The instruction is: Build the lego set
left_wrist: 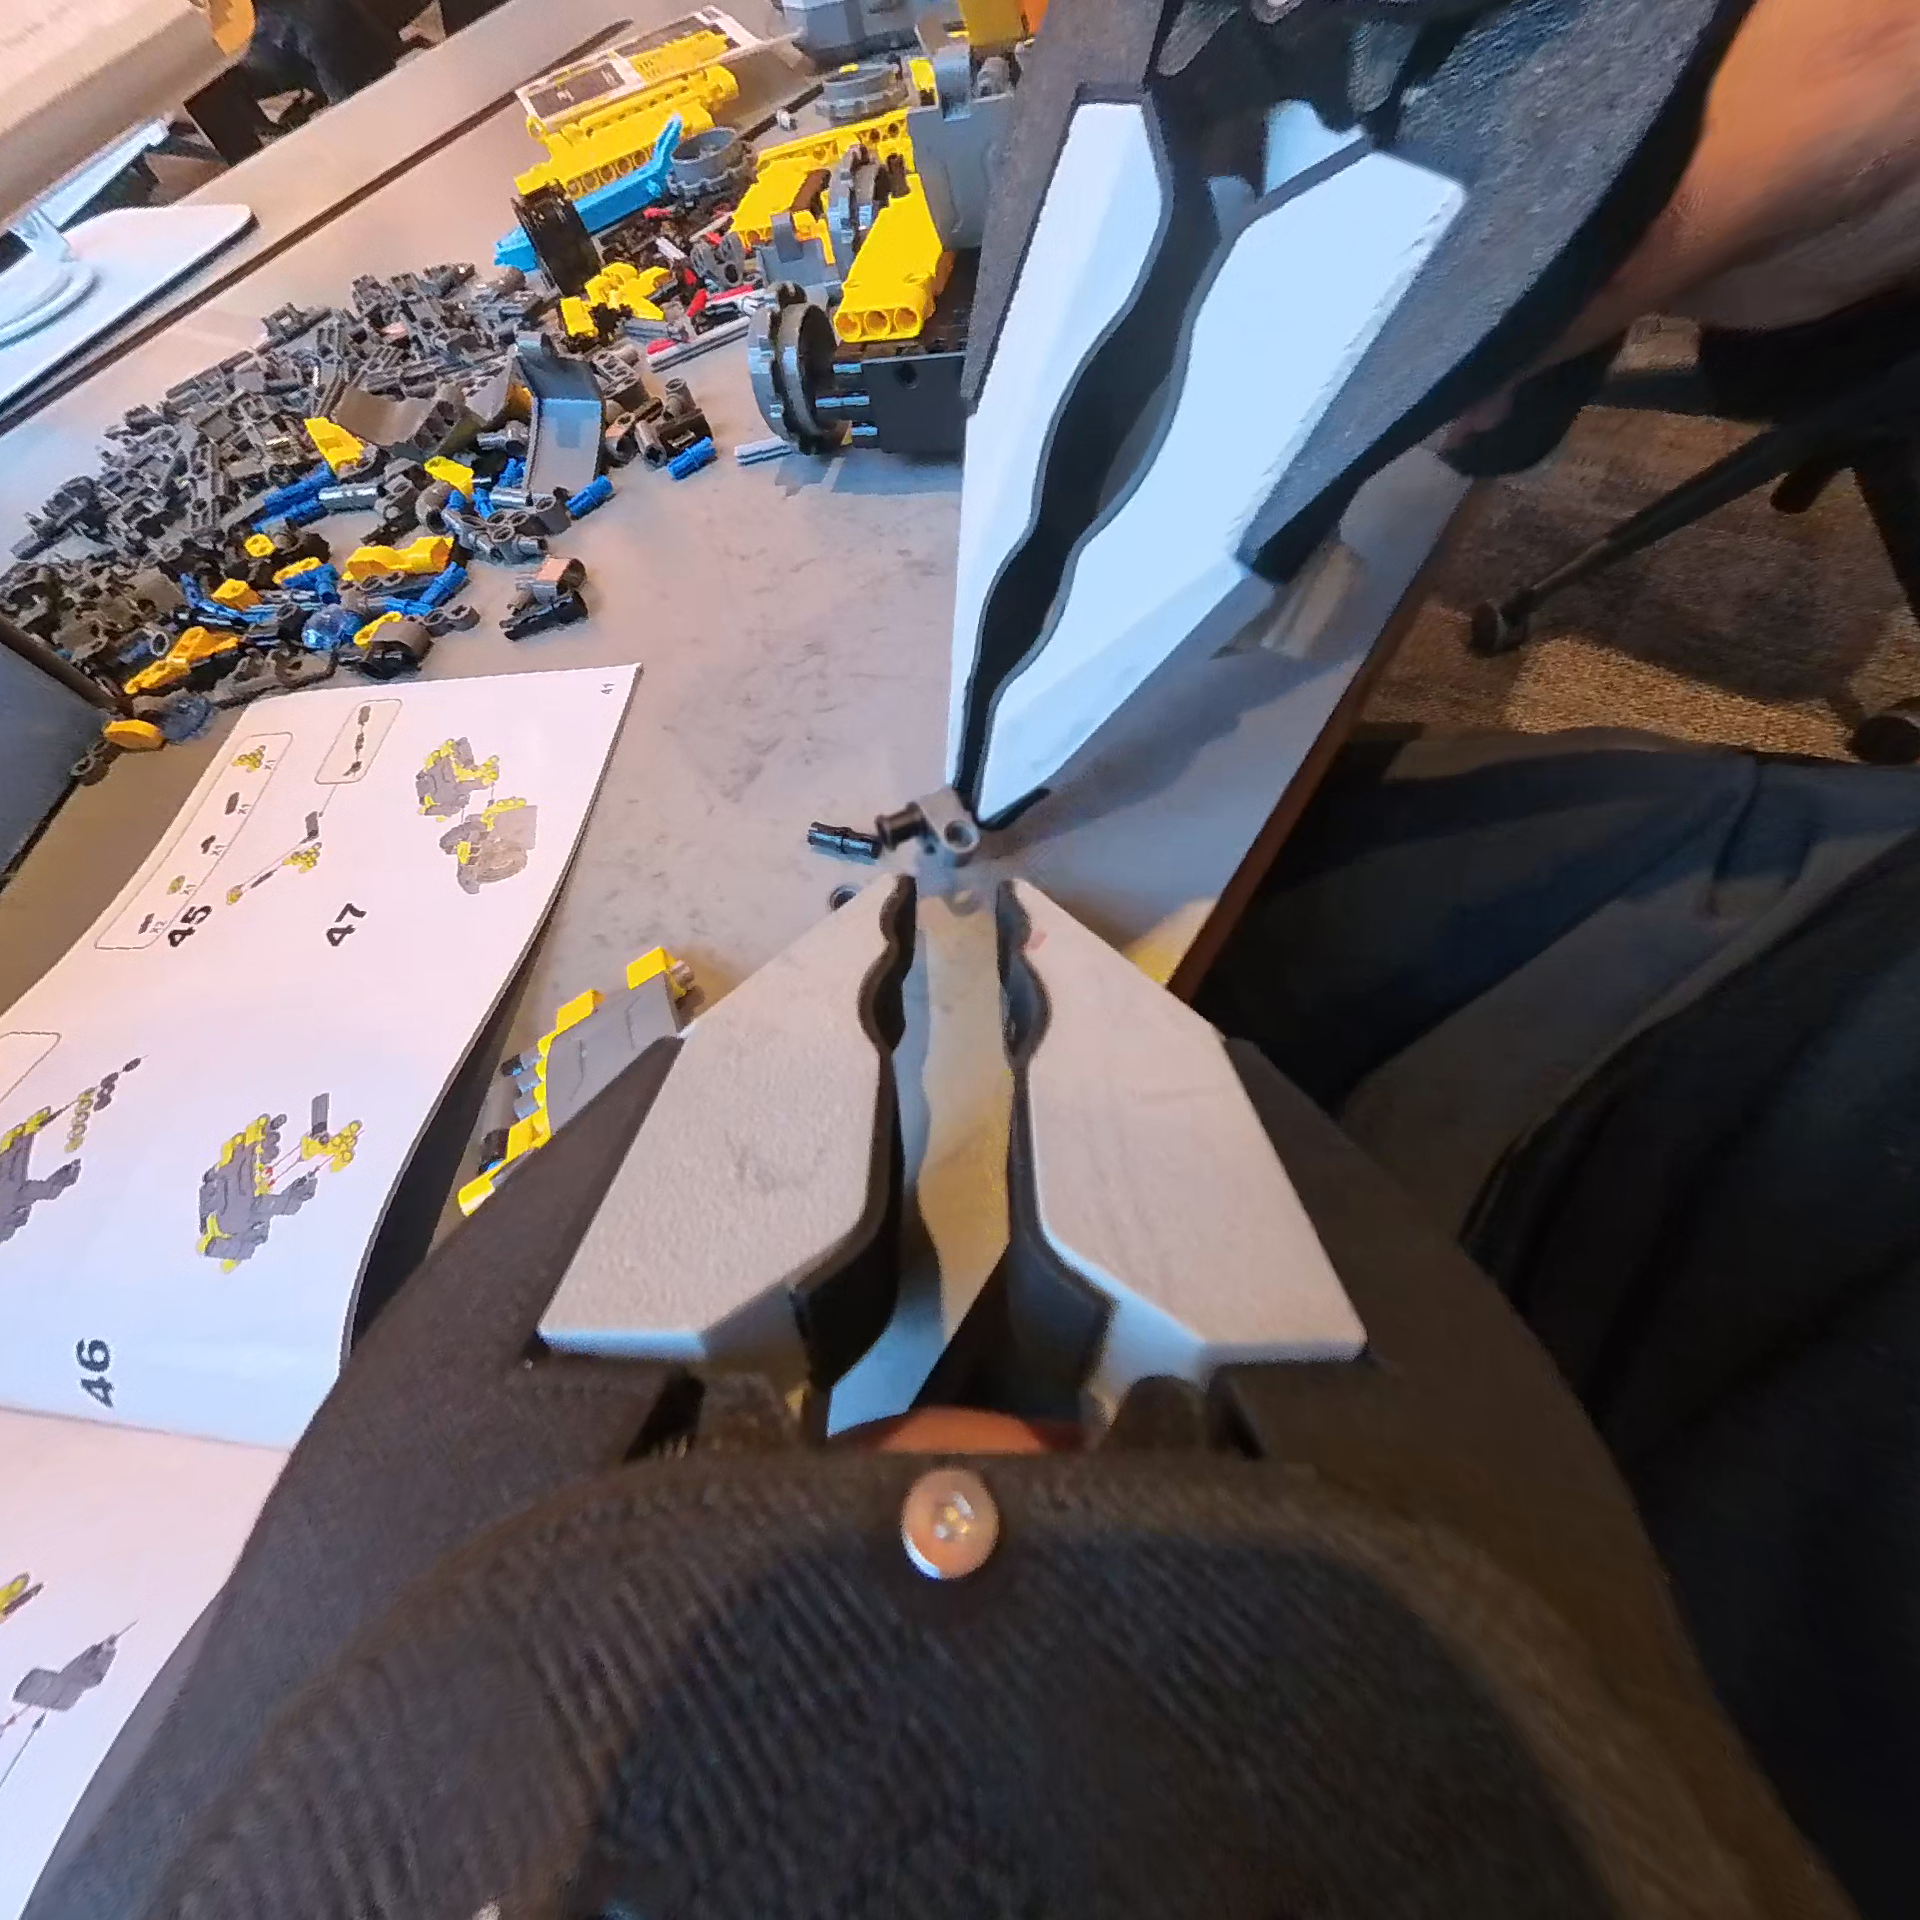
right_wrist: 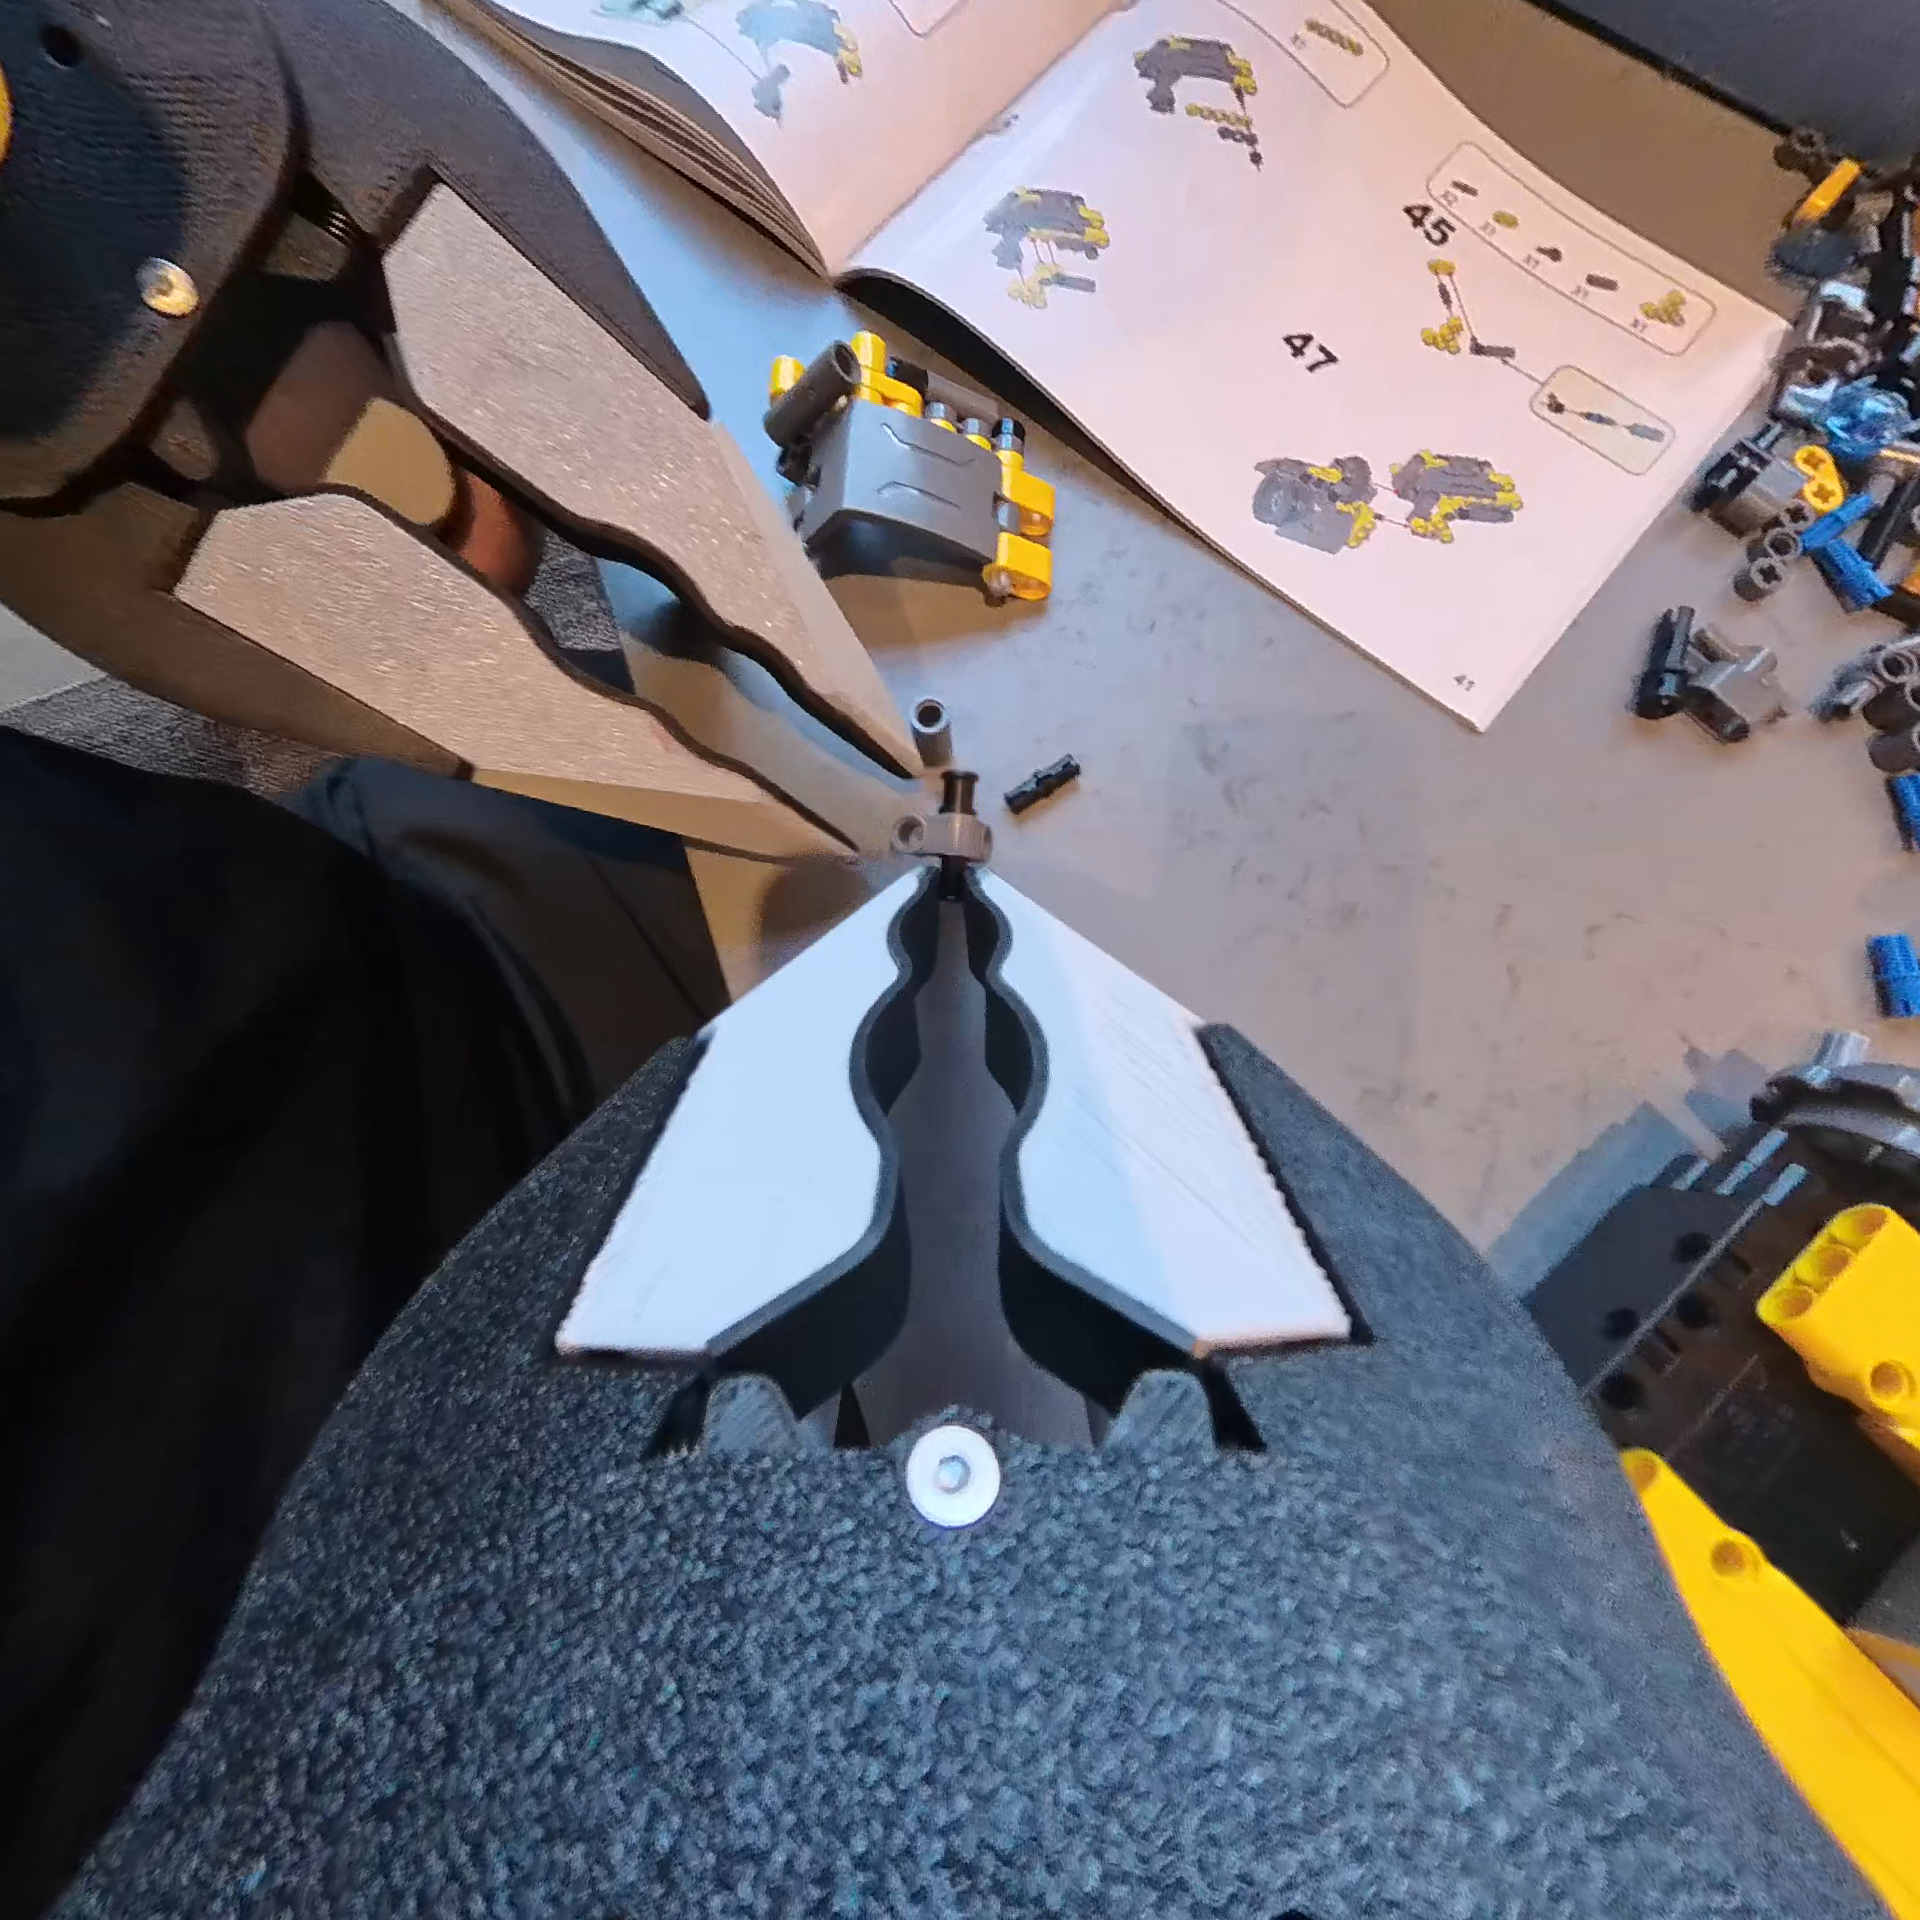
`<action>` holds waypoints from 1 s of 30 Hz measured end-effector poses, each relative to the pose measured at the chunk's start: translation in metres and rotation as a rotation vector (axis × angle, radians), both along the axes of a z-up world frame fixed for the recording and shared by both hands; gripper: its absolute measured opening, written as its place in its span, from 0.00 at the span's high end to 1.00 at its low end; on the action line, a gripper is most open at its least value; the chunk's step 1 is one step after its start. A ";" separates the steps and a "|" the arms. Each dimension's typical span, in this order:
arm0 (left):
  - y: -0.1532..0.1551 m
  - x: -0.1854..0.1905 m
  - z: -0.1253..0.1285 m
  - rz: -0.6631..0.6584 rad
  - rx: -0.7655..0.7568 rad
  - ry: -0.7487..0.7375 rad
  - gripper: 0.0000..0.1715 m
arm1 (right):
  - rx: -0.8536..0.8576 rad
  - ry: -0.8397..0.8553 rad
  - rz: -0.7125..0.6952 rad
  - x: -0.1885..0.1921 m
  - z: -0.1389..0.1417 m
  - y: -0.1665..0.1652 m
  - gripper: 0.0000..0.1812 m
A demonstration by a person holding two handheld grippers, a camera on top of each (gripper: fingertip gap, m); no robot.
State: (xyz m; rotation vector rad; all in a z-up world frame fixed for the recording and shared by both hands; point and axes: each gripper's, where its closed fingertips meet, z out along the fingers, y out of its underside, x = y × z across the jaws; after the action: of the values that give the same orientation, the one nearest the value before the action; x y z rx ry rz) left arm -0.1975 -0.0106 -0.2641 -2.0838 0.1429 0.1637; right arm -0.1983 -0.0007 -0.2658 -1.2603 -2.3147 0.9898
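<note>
Far left on the grey counter (left_wrist: 790, 644) lies a heap of loose building pieces (left_wrist: 281, 520), mostly dark grey with blue and yellow among them. In front of the heap an instruction booklet (left_wrist: 312, 987) lies open, its pages showing drawings of a grey and yellow model. Just beside the booklet's near corner sits a small grey and yellow sub-assembly (right_wrist: 914, 478), partly hidden behind the left gripper in the left wrist view. Behind, toward the far side of the counter, stands a larger yellow, grey and blue half-built model (left_wrist: 831, 239).

Moving right, a short black pin (left_wrist: 844, 837) lies by itself on the counter, and a small grey tube (right_wrist: 931, 727) stands near it.

The left gripper (left_wrist: 951, 883), with grey fingers, has its jaws drawn together on a small light-grey connector piece (left_wrist: 951, 826), held just above the counter near its front edge. Meeting it tip to tip is the right gripper (right_wrist: 951, 878), with white fingers, whose jaws are pinched on a second black pin (right_wrist: 958, 795) that passes through the connector piece and sticks out on its far side.

To the right, past the counter edge, are a person's dark clothing and a carpeted floor (left_wrist: 1662, 644) with chair legs on castors.
</note>
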 end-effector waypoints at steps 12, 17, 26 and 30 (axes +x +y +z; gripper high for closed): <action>0.000 0.001 0.000 -0.005 -0.002 -0.001 0.90 | 0.027 -0.082 -0.066 -0.003 -0.008 0.026 0.98; 0.000 0.001 0.000 -0.008 -0.001 -0.003 0.90 | 0.037 -0.062 -0.071 -0.006 -0.005 0.028 0.98; 0.000 0.001 0.000 -0.013 0.003 -0.004 0.89 | 0.038 -0.071 -0.081 -0.005 -0.009 0.029 0.90; 0.000 0.001 0.000 -0.014 0.004 -0.006 0.89 | 0.047 -0.065 -0.085 -0.003 -0.007 0.032 0.90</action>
State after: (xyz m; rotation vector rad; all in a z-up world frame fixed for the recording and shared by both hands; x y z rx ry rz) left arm -0.1962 -0.0110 -0.2640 -2.0790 0.1530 0.1489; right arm -0.2017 0.0311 -0.2724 -1.3792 -2.2977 0.8739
